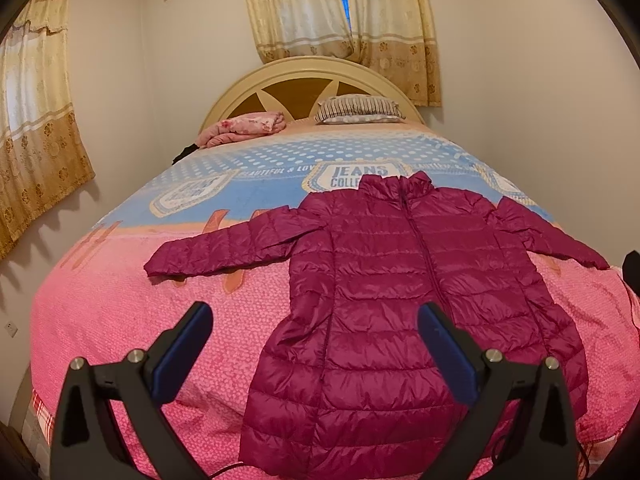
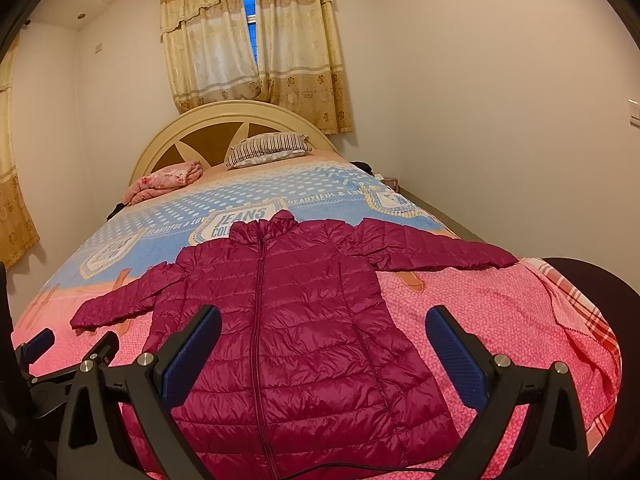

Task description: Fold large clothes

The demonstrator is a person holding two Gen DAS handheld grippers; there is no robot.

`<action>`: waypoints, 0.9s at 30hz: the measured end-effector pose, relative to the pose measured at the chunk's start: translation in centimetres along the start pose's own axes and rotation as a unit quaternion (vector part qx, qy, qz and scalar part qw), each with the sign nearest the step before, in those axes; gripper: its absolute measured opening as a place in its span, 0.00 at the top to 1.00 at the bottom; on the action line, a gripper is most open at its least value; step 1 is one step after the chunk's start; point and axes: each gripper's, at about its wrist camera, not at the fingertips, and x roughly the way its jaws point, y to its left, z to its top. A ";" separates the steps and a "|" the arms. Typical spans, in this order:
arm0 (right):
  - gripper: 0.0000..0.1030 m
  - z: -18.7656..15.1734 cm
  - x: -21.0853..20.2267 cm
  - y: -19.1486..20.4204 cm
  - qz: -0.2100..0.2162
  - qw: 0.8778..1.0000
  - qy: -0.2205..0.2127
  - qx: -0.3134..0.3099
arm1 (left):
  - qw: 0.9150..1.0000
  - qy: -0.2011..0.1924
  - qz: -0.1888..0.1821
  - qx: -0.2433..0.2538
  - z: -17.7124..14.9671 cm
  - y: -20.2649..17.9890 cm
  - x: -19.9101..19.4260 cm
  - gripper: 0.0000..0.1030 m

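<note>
A magenta quilted puffer jacket (image 1: pixel 404 300) (image 2: pixel 288 320) lies flat and zipped on the bed, collar toward the headboard, both sleeves spread out sideways. My left gripper (image 1: pixel 316 320) is open above the jacket's lower left side, nothing between its blue pads. My right gripper (image 2: pixel 324 324) is open over the jacket's lower right part, also holding nothing. The left gripper also shows at the left edge of the right wrist view, where a blue fingertip (image 2: pixel 40 342) sticks out. Neither gripper touches the jacket.
The bed (image 1: pixel 120 320) has a pink and blue printed cover. A striped pillow (image 1: pixel 358 110) and a folded pink blanket (image 1: pixel 244 128) lie by the cream headboard (image 1: pixel 308 76). Walls run close along both sides. A dark round object (image 2: pixel 600 300) sits at the right.
</note>
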 end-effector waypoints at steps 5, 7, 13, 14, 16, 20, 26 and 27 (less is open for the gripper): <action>0.01 0.0 0.0 0.0 -0.001 1.000 0.000 0.000 | 1.000 0.002 -0.003 -0.002 -0.2 -0.2 0.0 0.00; 0.01 -0.1 0.0 0.0 -0.001 1.000 0.001 0.000 | 1.000 0.003 -0.004 -0.004 -0.2 -0.2 0.0 0.00; 0.01 -0.1 -0.1 0.1 -0.004 1.000 0.002 -0.006 | 1.000 0.003 -0.009 -0.004 -0.2 -0.2 -0.2 0.00; 0.01 -0.1 0.0 0.2 -0.007 1.000 0.002 -0.007 | 1.000 0.003 -0.012 -0.004 -0.2 -0.2 -0.2 0.00; 0.01 -0.1 0.0 0.2 -0.016 1.000 0.003 -0.011 | 1.000 0.002 -0.015 -0.003 -0.2 -0.3 -0.4 0.00; 0.01 -0.2 0.0 0.0 -0.038 0.999 -0.001 -0.018 | 1.000 -0.002 -0.020 0.000 -0.1 -0.4 -1.0 0.00; 0.01 -0.3 0.1 -0.6 -0.044 0.999 0.009 -0.012 | 1.000 -0.001 -0.023 0.005 -0.1 -0.8 -1.3 0.00; 0.01 -0.3 0.1 -0.6 -0.044 0.999 0.009 -0.012 | 1.000 -0.001 -0.023 0.005 -0.1 -0.8 -1.2 0.00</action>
